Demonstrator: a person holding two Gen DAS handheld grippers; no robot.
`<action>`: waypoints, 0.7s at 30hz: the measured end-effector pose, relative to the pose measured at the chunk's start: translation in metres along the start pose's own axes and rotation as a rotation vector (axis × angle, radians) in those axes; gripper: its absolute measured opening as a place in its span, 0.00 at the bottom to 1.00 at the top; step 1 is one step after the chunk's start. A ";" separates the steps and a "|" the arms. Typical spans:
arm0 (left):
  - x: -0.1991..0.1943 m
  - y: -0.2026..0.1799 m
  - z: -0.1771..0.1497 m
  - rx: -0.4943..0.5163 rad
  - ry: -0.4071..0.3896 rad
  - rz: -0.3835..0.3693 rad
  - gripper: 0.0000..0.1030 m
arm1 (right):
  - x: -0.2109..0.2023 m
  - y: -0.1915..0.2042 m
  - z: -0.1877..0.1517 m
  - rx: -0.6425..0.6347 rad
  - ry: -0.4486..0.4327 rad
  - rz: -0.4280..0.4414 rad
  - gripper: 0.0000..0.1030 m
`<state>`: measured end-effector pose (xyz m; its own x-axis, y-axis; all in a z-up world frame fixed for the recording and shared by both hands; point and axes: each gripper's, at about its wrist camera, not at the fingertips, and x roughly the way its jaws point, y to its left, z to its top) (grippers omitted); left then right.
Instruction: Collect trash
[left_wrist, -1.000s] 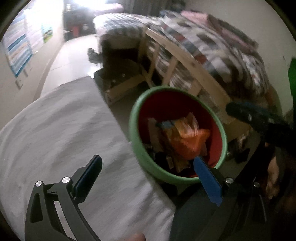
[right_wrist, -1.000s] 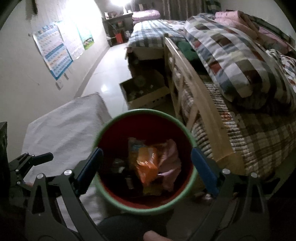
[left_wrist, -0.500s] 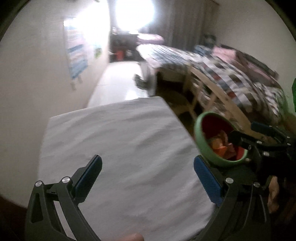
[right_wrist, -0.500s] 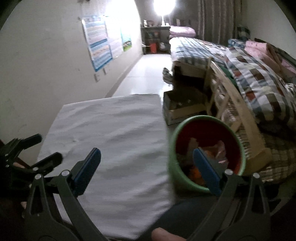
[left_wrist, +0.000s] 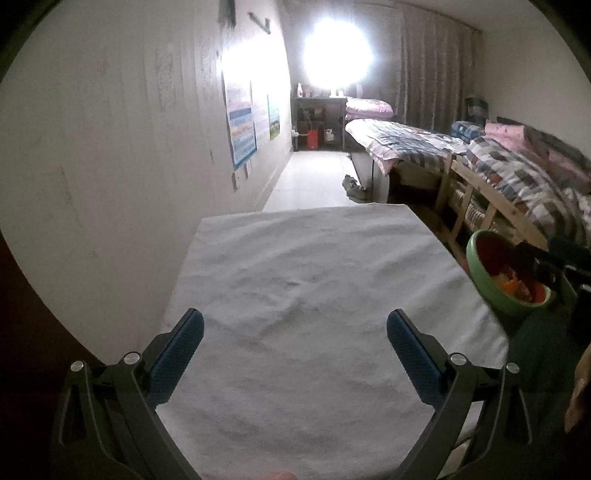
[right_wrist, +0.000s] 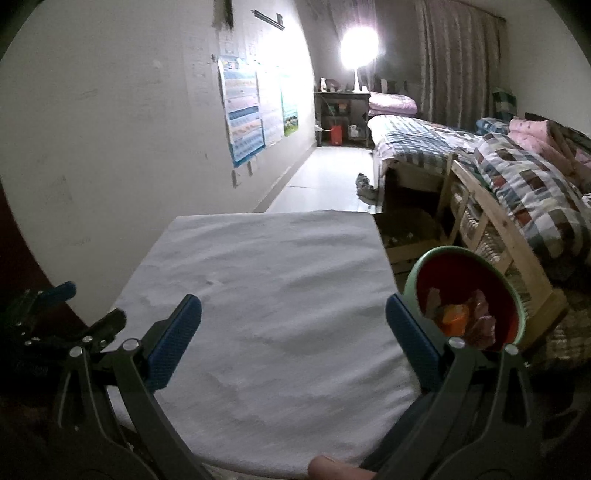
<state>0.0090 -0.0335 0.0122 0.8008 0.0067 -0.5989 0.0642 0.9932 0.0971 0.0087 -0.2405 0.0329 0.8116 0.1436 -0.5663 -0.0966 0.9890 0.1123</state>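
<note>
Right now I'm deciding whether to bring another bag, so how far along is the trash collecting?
Looks nearly finished. Done: wrappers sit in the green-rimmed bin beside the table. In hand: nothing; the left gripper and right gripper are both open and empty above the white cloth. Left: no trash shows on the cloth, though the floor is mostly hidden.
</note>
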 end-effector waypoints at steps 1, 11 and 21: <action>-0.001 0.000 -0.001 0.004 -0.011 0.001 0.92 | -0.001 0.002 -0.005 0.000 -0.001 -0.001 0.95; -0.007 0.019 -0.014 -0.099 -0.050 0.034 0.92 | 0.001 0.006 -0.017 0.014 -0.042 -0.037 0.95; -0.005 0.014 -0.018 -0.066 -0.049 0.016 0.92 | 0.009 0.010 -0.026 -0.002 -0.020 -0.022 0.95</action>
<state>-0.0047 -0.0178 0.0018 0.8298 0.0188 -0.5578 0.0127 0.9985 0.0526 -0.0005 -0.2287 0.0075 0.8246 0.1214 -0.5525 -0.0801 0.9919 0.0983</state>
